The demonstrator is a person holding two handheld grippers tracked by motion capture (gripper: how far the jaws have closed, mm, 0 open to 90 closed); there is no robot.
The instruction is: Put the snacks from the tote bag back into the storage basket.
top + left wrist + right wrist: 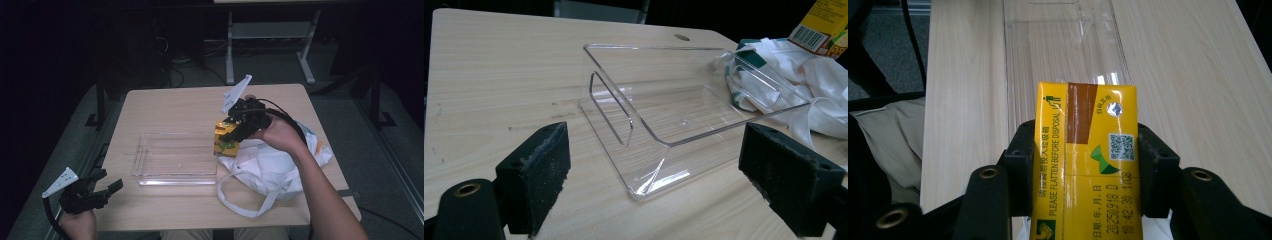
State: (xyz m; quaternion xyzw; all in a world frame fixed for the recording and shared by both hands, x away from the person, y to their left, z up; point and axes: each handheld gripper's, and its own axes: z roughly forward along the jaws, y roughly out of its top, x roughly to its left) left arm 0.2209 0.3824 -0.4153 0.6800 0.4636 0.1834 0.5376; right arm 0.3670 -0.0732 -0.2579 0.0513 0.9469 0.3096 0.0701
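Clamping: right tool (pixel 1083 165) on yellow carton (pixel 1083 165), seemingly intact | left tool (pixel 654 175) apart

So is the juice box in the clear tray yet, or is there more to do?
Not yet. The yellow drink carton is out of the white bag and clamped in the right hand-held gripper, held just beside the clear tray. The tray has nothing in it. The left hand-held gripper waits open near the table's front corner. Left to do, probably: move the carton over the tray and let go.
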